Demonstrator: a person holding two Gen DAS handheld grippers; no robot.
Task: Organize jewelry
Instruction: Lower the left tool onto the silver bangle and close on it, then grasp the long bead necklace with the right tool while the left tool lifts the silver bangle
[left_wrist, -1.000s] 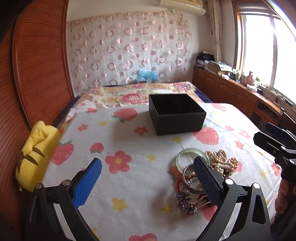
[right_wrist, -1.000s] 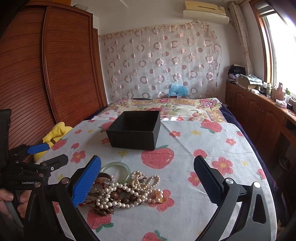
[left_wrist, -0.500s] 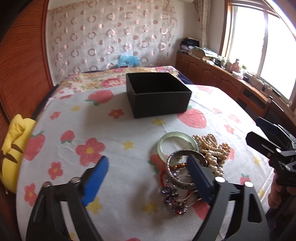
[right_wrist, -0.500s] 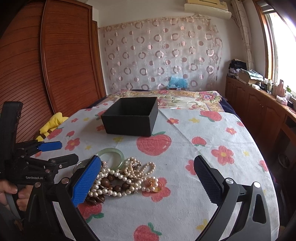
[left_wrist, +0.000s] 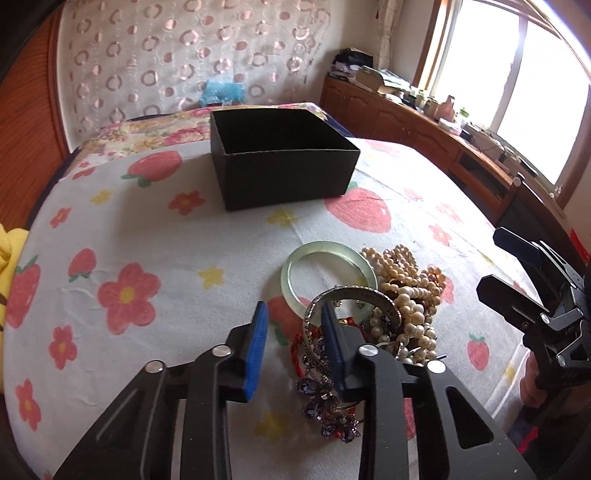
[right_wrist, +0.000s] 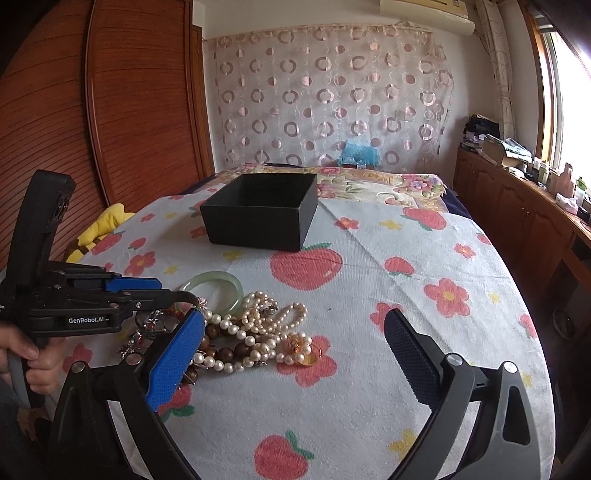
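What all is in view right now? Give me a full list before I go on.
box: one, black, open top, far side of the cloth
jade bangle: one, pale green, flat on the cloth, left edge of the pile
silver bangle: one, silver, resting on the pile
pearl strands: tangled heap, cream with brown beads
gold ring: one, gold, right edge of the pile
purple gem piece: one, purple, near edge of the pile
cloth: one, white with strawberries and flowers
plush toy: one, yellow, left of the cloth
left tongs: closing around the silver bangle's rim
right tongs: wide open, over the pile's right edge
hand: gripping the left handle
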